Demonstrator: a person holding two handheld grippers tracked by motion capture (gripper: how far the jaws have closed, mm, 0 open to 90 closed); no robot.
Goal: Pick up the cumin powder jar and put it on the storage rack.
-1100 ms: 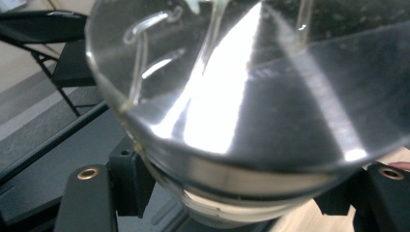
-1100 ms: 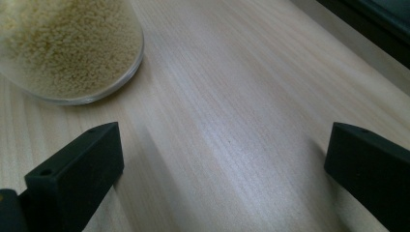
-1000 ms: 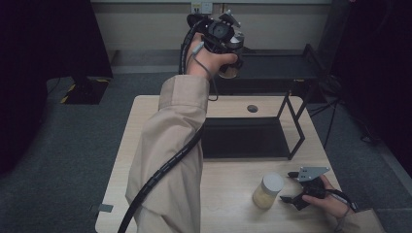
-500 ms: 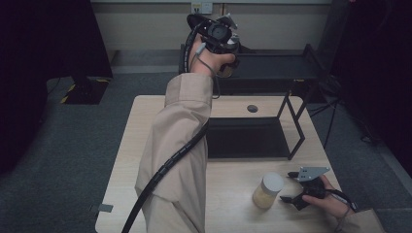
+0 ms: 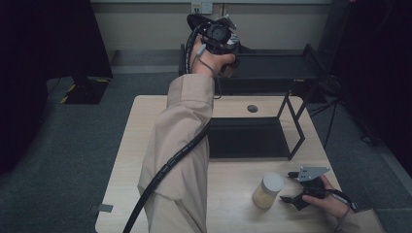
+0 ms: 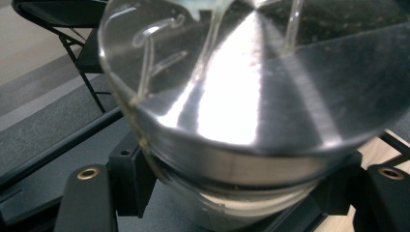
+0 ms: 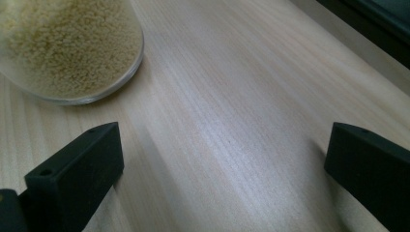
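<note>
My left gripper (image 5: 224,48) is raised high over the far side of the table, on an outstretched arm in a beige sleeve. It is shut on a glass jar with a brushed metal lid (image 6: 251,96), and pale content shows below the hand (image 5: 226,72). The jar sits between the two black jaws of the left gripper (image 6: 237,203). A second jar of yellowish grains (image 5: 267,190) stands on the wooden table (image 5: 141,145) near the front. My right gripper (image 5: 287,186) rests just right of it, open, with nothing between its fingers (image 7: 77,179). The grain jar (image 7: 67,48) lies to the upper left of them.
A black metal-frame rack (image 5: 296,126) stands on the table's far right half over a dark mat (image 5: 243,138). A round hole (image 5: 252,108) is in the tabletop behind it. A low black shelf (image 5: 277,73) stands beyond the table, on grey carpet.
The left arm has shifted slightly with the jar still held high. The right gripper has stayed in place beside the grain jar.
</note>
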